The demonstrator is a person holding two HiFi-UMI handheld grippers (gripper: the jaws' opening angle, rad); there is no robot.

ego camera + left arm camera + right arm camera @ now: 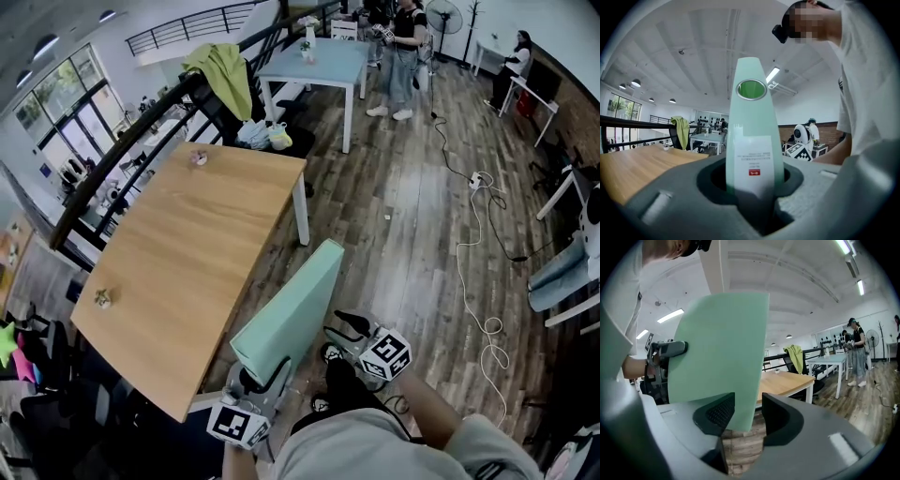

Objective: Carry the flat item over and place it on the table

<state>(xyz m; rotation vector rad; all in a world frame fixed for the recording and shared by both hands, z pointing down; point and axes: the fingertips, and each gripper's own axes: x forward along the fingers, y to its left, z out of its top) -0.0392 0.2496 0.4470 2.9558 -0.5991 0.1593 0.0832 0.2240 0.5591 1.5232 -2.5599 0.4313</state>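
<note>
A mint-green flat board (291, 314) stands on edge, tilted, just off the near right edge of the wooden table (187, 244). My left gripper (261, 375) is shut on its lower end; in the left gripper view the board (753, 136) rises straight out of the jaws, with a white label and a hanging hole. My right gripper (342, 328) sits at the board's right side. In the right gripper view the board (722, 348) lies between the jaws of that gripper (747, 411), against the left pad with a gap at the right one, so it is open.
Two small objects (199, 157) (103, 298) rest on the wooden table. Behind it are a black railing with a green cloth (225, 75), a light blue table (319, 61) and people standing (403, 56). A white cable (478, 272) trails over the wood floor at right.
</note>
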